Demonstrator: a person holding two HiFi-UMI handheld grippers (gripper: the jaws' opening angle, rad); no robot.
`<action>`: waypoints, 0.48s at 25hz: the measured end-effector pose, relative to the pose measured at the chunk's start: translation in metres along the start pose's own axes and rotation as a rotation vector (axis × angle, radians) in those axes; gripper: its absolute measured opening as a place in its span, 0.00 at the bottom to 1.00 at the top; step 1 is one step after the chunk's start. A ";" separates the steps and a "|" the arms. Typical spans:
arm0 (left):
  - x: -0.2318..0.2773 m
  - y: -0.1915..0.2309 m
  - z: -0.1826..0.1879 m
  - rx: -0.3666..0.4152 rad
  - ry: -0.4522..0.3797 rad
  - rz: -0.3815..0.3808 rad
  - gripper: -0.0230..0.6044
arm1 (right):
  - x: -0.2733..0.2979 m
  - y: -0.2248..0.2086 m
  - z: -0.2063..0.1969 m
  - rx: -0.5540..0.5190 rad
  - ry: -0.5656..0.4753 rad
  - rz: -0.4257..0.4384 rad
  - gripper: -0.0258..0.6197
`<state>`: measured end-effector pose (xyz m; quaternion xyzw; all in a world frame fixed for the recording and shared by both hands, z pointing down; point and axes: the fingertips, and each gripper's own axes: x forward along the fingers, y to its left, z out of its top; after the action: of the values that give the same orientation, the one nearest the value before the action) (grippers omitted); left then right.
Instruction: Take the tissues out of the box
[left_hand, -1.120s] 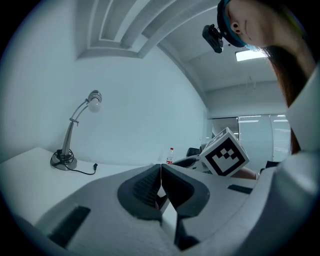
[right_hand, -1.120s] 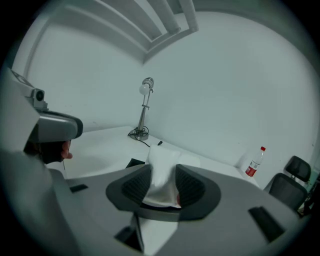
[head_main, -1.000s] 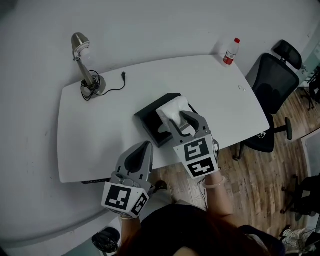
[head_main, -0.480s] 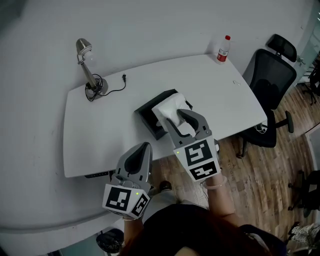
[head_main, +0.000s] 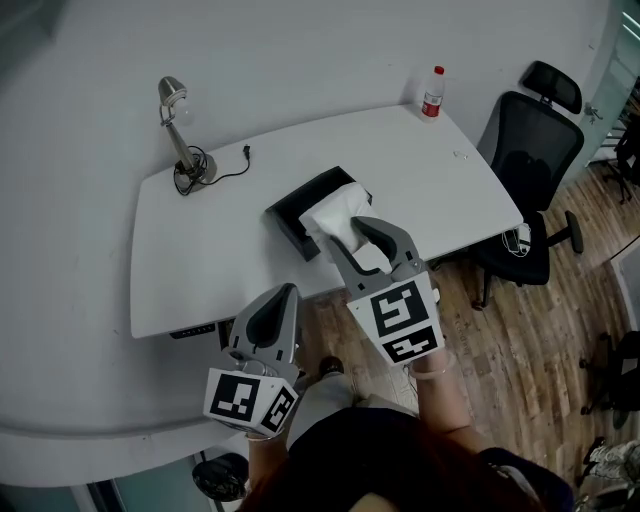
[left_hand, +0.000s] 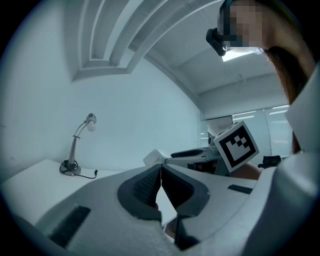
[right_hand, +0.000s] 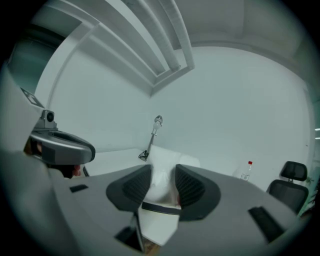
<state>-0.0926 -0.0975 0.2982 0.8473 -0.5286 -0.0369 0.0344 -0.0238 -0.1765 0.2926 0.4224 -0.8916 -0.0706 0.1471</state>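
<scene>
A black tissue box (head_main: 297, 205) lies on the white table (head_main: 200, 260). My right gripper (head_main: 352, 242) is shut on a wad of white tissues (head_main: 335, 212), held up above the box; in the right gripper view the tissues (right_hand: 161, 172) fill the gap between the pads. My left gripper (head_main: 277, 305) hangs low at the table's near edge, jaws shut with nothing between them, and in the left gripper view its tips (left_hand: 161, 170) meet.
A desk lamp (head_main: 181, 130) with a cable stands at the table's far left. A bottle with a red cap (head_main: 432, 92) is at the far right corner. A black office chair (head_main: 528, 180) stands on the wooden floor to the right.
The right gripper has lifted with the tissues, which now stand clear above the box. The view has pulled back from the table. The left gripper has stayed where it was.
</scene>
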 end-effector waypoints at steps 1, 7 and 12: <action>-0.004 -0.004 0.000 0.002 -0.001 0.000 0.07 | -0.006 0.002 0.001 -0.001 -0.006 0.000 0.30; -0.023 -0.029 0.002 0.015 -0.006 -0.013 0.07 | -0.040 0.012 0.009 0.000 -0.047 -0.001 0.29; -0.037 -0.049 0.006 0.035 -0.012 -0.021 0.07 | -0.071 0.016 0.017 0.002 -0.094 -0.012 0.29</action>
<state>-0.0656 -0.0431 0.2879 0.8531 -0.5205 -0.0333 0.0158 0.0016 -0.1108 0.2662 0.4241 -0.8950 -0.0906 0.1040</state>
